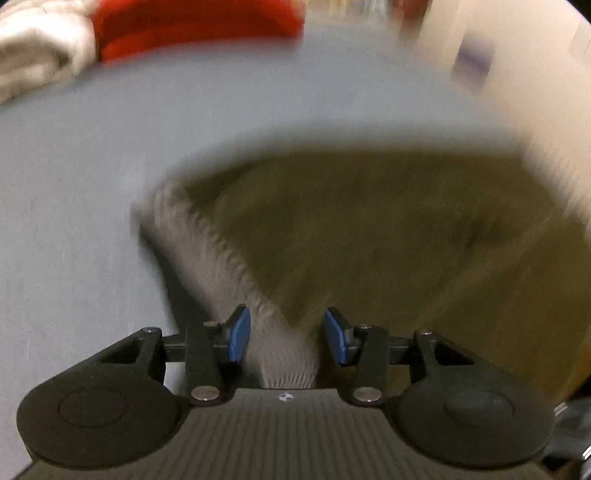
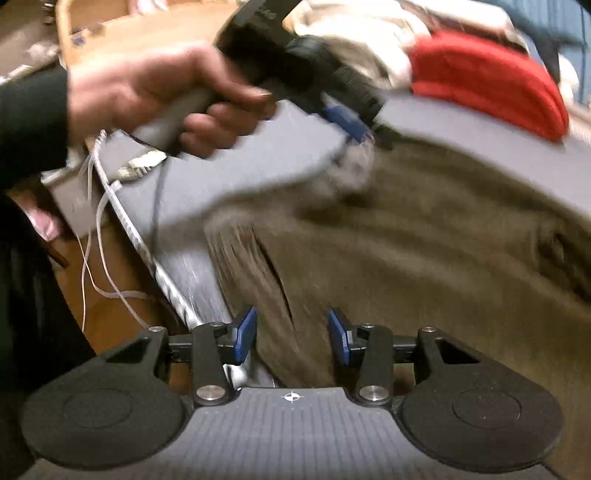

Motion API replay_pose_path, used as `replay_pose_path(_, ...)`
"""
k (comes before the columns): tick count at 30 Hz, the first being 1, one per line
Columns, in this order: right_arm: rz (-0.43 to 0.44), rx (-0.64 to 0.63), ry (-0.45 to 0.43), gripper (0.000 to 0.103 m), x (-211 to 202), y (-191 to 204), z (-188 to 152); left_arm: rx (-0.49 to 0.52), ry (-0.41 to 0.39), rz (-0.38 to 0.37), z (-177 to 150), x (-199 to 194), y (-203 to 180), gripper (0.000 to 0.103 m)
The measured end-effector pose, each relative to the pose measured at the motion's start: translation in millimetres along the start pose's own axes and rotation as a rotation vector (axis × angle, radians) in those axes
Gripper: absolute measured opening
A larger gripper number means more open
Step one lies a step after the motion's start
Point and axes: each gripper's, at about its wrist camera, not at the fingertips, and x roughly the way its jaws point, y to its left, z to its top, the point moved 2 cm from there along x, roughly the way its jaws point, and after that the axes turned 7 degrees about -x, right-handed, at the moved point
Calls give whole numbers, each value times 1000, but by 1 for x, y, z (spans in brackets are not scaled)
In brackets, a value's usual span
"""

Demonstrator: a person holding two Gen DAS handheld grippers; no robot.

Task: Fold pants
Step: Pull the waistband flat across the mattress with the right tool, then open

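Red cloth (image 1: 192, 29) and pale laundry (image 1: 33, 55) crowd the table's (image 1: 74, 203) far edge; both grippers, left gripper (image 1: 286, 338) and right gripper (image 2: 291, 334), tilt downward, jaws half-open astride the olive pants (image 2: 424, 240), not pinching.

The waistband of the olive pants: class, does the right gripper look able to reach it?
Probably yes: the right gripper is open, with the ribbed waistband of the olive pants just ahead and nothing between them.

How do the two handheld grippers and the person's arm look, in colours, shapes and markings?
Each gripper, left gripper and right gripper, has black linkage arms, round black discs, silver bolts, blue pads on the fingers and a ribbed grey base with a small crosshair mark. The left one has a light grey handle. A dark sleeve covers the arm.
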Motion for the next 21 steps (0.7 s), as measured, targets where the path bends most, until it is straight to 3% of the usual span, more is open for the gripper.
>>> replay_pose_path(3, -23, -4, -22, 45, -15, 0, -3, -10, -33, 42, 5, -17, -15, 49)
replay_pose_path(5, -44, 14, -82, 45, -33, -1, 0, -23, -94, -22, 7, -35, -26, 49)
replay_pose_path(7, -81, 31, -94, 47, -42, -7, -2, -2, -107, -93, 3, -44, -36, 49)
replay_pose_path(9, -111, 41, -47, 50, -40, -13, -11, 45, -21, -92, -11, -33, -43, 49)
replay_pose_path(11, -86, 62, 69, 52, -29, -21, -29, 116, 103, -28, -32, -12, -43, 49)
replay_pose_path(12, -84, 64, 53, 51, -31, -24, -35, 147, 74, -27, -36, -15, -45, 49)
replay_pose_path(14, -112, 77, 41, 51, -44, -25, -36, 78, 60, -35, -33, -28, -38, 49)
replay_pose_path(18, -116, 167, -108, 52, -95, -45, -35, -115, -102, -58, -31, -78, -24, 50)
replay_pose_path(21, -198, 190, -165, 53, -126, -70, -31, -245, -190, -95, -32, -106, -19, 51)
